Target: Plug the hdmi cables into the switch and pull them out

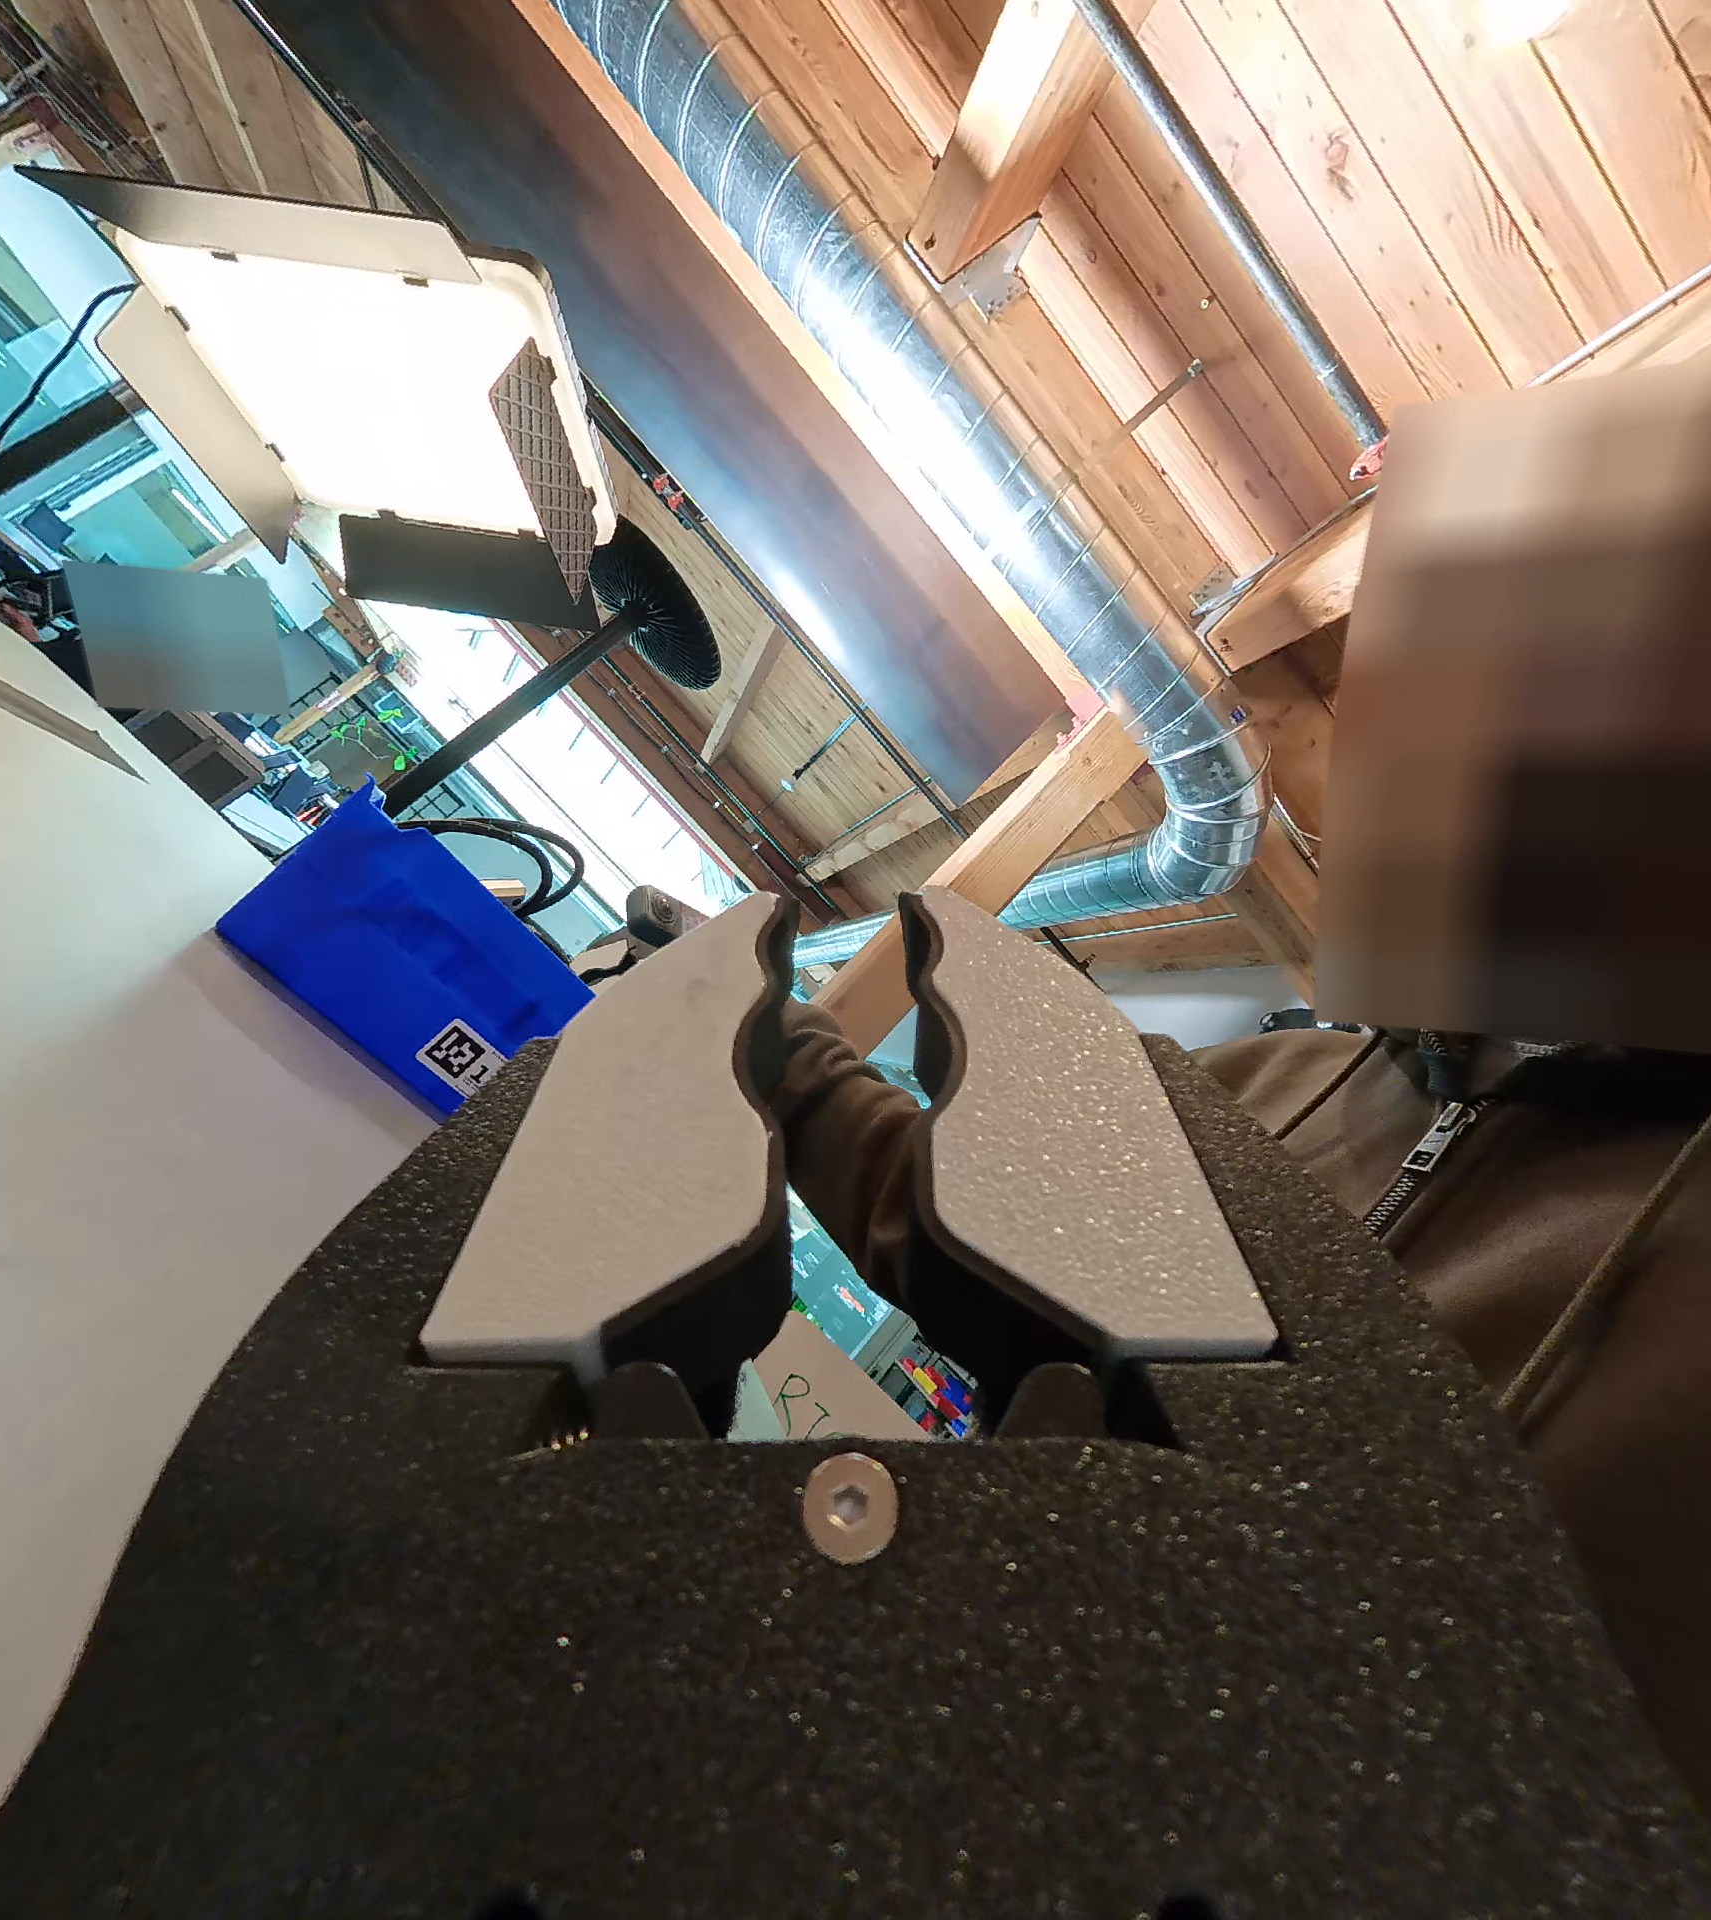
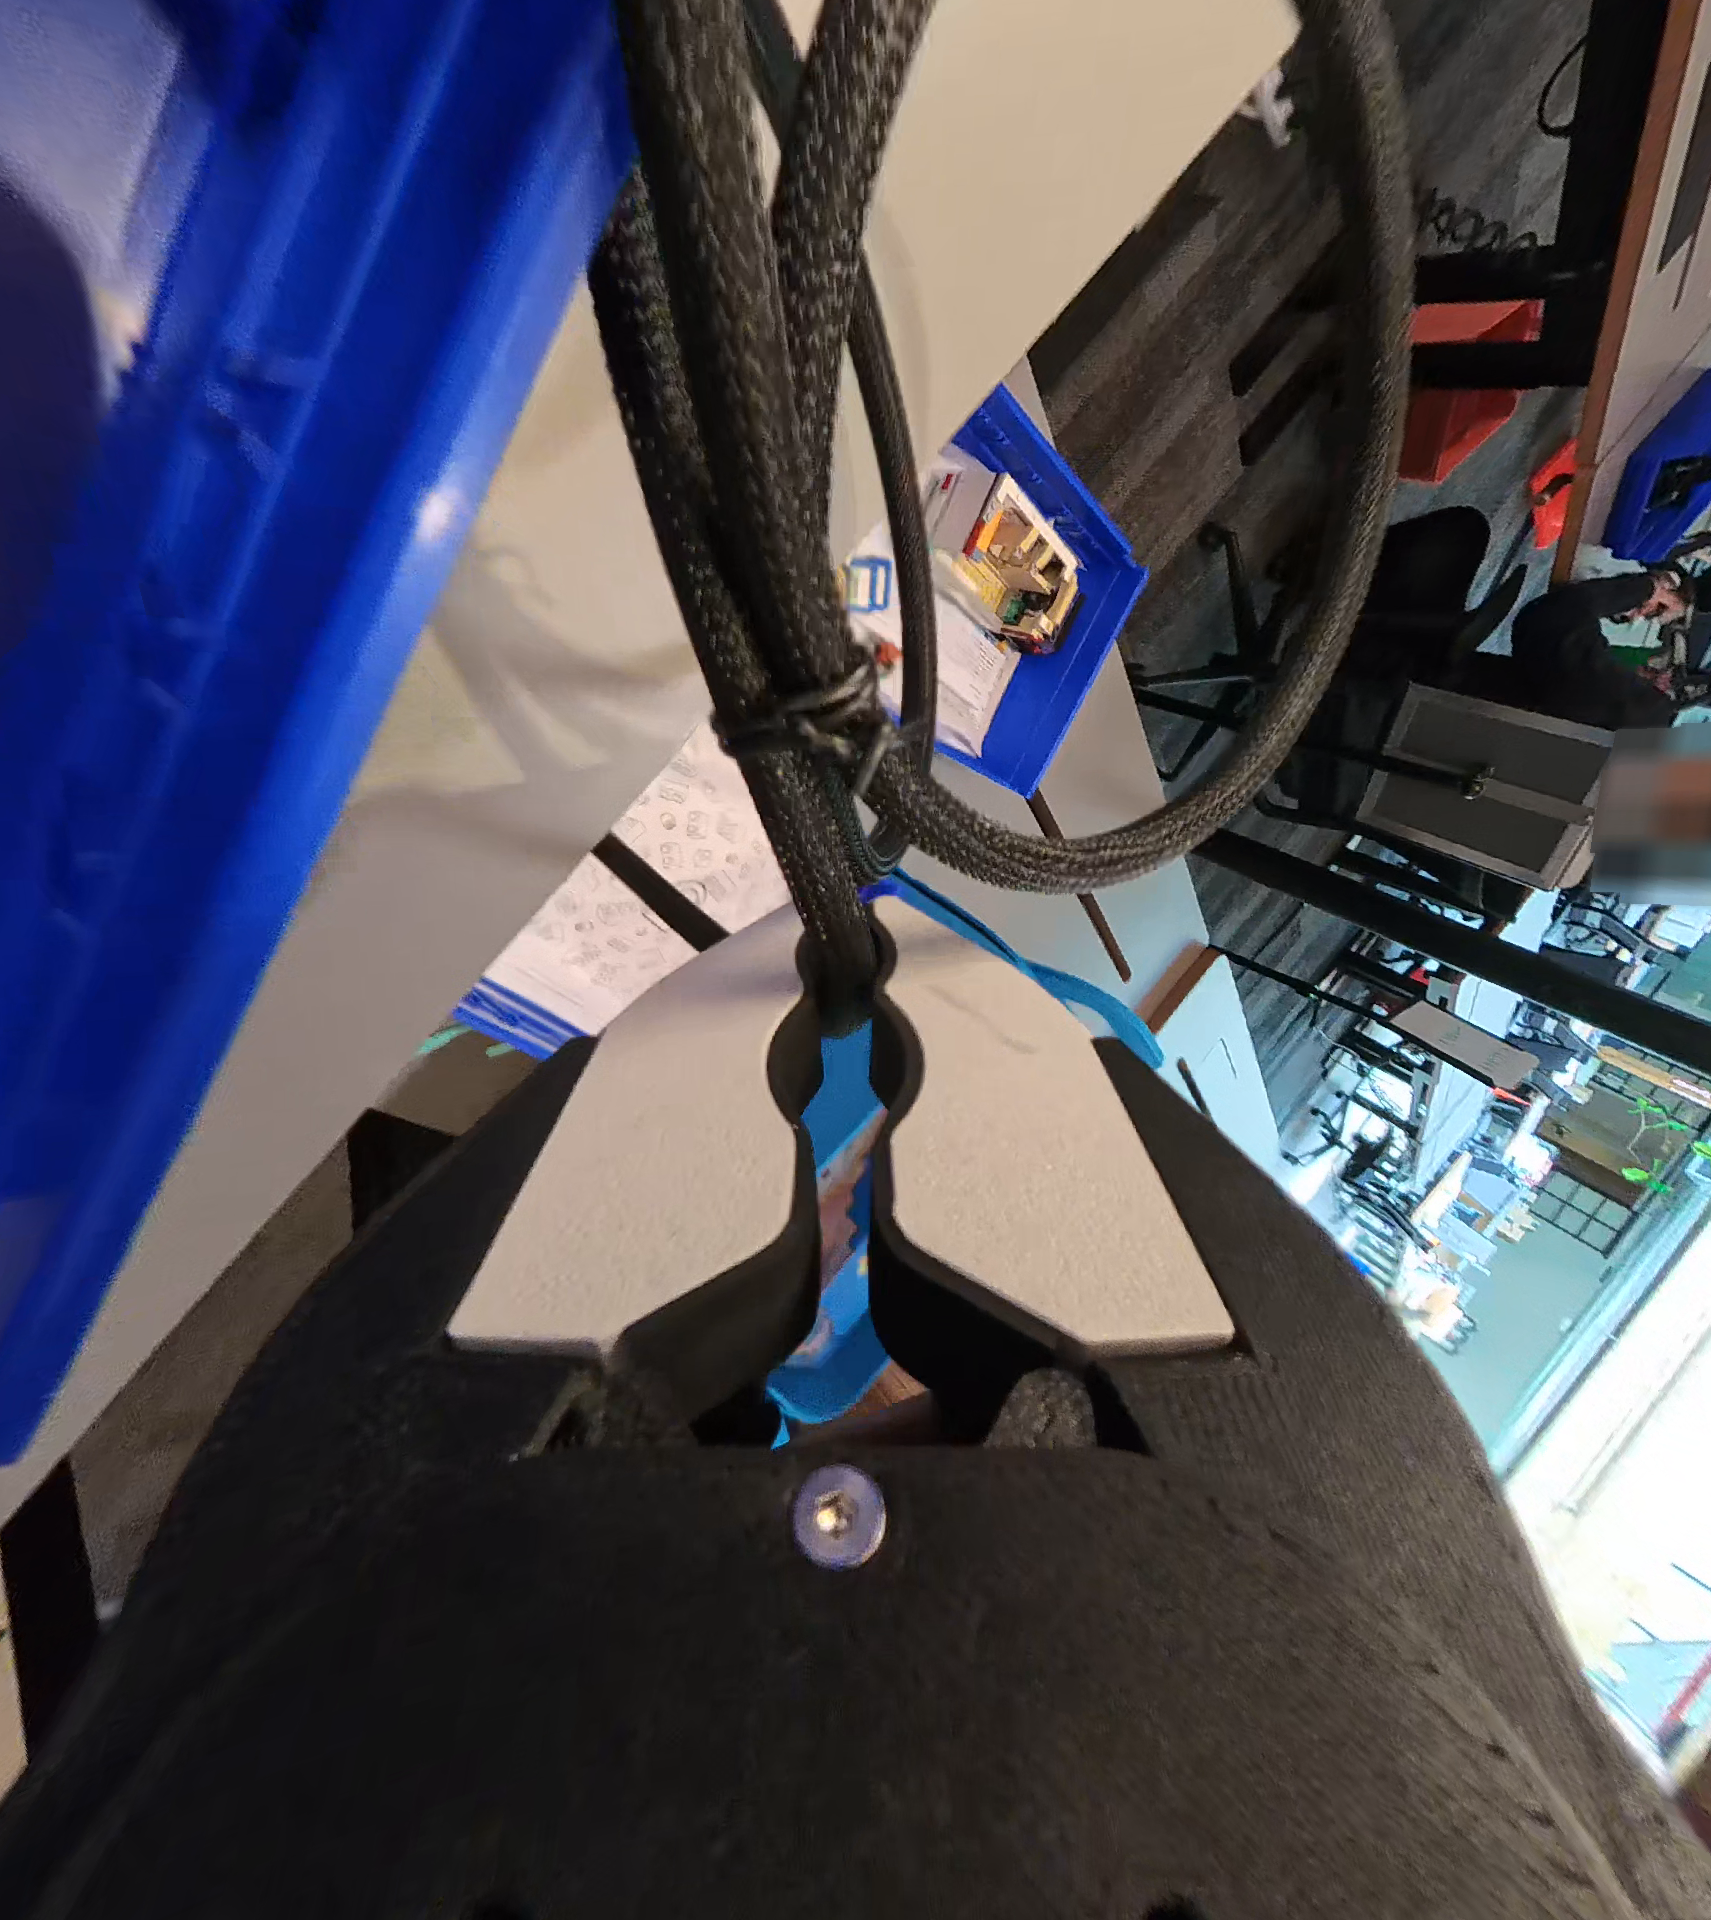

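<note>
Two blue bins [image 2: 155,623] [image 2: 1059,644] are seen on the white table [image 2: 539,520], the right gripper [image 2: 843,977] is tilted toward the near bin and clenched on one bundle of black braided cable [image 2: 789,582], and the left gripper [image 1: 849,914], pointed at the ceiling, stands parted and bare.

The cable bundle [image 2: 809,790] is clamped at its end between the fingertips of the right gripper [image 2: 840,987], and a loop of it is swung out to the right; a bin [image 2: 238,582] is set just left of the cables; a tray [image 2: 1059,634] is placed farther behind them on the table [image 2: 1017,208]; nothing is gripped between the parted fingers of the left gripper [image 1: 846,914], beyond which a sleeve [image 1: 851,1122] is seen, with a bin [image 1: 394,956] on a table [image 1: 82,1091] to their left.
</note>
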